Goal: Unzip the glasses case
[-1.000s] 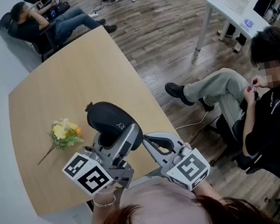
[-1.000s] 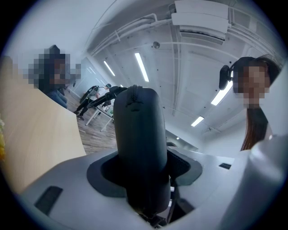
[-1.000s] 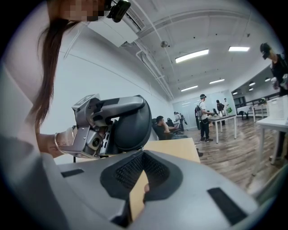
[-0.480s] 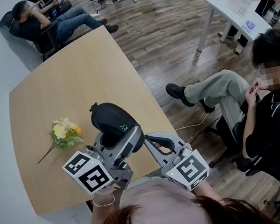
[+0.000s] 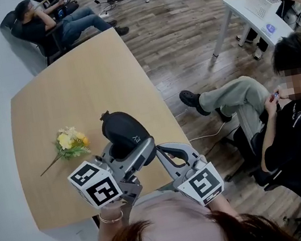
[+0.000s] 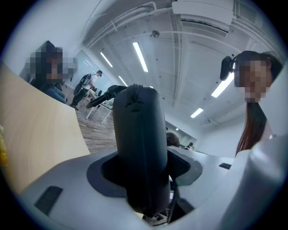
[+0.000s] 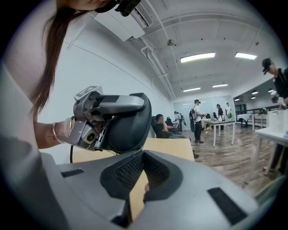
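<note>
My left gripper (image 5: 129,148) is shut on a black oval glasses case (image 5: 122,130) and holds it over the near right part of the wooden table (image 5: 75,84). In the left gripper view the case (image 6: 137,134) stands upright between the jaws, its zip running along the edge that faces the camera, with the pull (image 6: 133,95) near the top. My right gripper (image 5: 160,149) sits just right of the left one, its tips together with nothing between them. In the right gripper view its jaws (image 7: 141,155) lie just below the case (image 7: 128,123); whether they touch it I cannot tell.
A small bunch of yellow flowers (image 5: 71,142) lies on the table left of the case. A person sits in a chair (image 5: 288,116) right of the table with legs stretched toward it. A white table (image 5: 247,13) stands at the back right; more people sit at the far left.
The left gripper and the case have shifted slightly to the right over the table. The right gripper has stayed where it was.
</note>
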The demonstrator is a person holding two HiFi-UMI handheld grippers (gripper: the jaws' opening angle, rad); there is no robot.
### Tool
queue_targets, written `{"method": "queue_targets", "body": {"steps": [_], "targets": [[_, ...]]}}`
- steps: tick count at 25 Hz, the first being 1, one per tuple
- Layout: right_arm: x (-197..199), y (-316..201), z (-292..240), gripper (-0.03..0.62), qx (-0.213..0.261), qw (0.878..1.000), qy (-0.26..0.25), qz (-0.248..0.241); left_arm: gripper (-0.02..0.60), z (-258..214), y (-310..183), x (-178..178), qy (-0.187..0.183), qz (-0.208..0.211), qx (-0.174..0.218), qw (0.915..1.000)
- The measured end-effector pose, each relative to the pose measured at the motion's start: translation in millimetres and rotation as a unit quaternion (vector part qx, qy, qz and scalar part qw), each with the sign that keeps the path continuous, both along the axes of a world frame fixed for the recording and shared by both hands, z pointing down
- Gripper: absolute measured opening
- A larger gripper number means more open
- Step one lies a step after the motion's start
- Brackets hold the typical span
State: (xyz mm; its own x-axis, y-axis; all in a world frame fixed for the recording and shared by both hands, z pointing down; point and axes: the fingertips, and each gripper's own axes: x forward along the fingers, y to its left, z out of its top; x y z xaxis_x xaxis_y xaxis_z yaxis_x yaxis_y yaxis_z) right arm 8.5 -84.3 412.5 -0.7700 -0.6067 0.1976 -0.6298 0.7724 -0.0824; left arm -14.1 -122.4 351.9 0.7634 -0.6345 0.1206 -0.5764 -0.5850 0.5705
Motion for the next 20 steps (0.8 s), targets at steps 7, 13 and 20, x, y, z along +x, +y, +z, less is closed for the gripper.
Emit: {"method": "queue_targets", "body": {"steps": [7,13,20], "targets": [[-1.9,-1.5,2.7,0.014,0.014,1.000,0.018,0.001,0.259,5.5,1.0,2.4,-0.020,0.024,-0.008,0.9995],[-2.5,-0.5,8.8,0.014,0.012,0.999,0.038,0.001,0.259,10.1,2.3,3.9,-0.033,0.044,-0.014,0.9984],[-3.8,0.2,10.9,0.014,0.014,0.999,0.050,0.003,0.259,15.8,6.1,5.6,-0.049,0.068,-0.024,0.9962]]}}
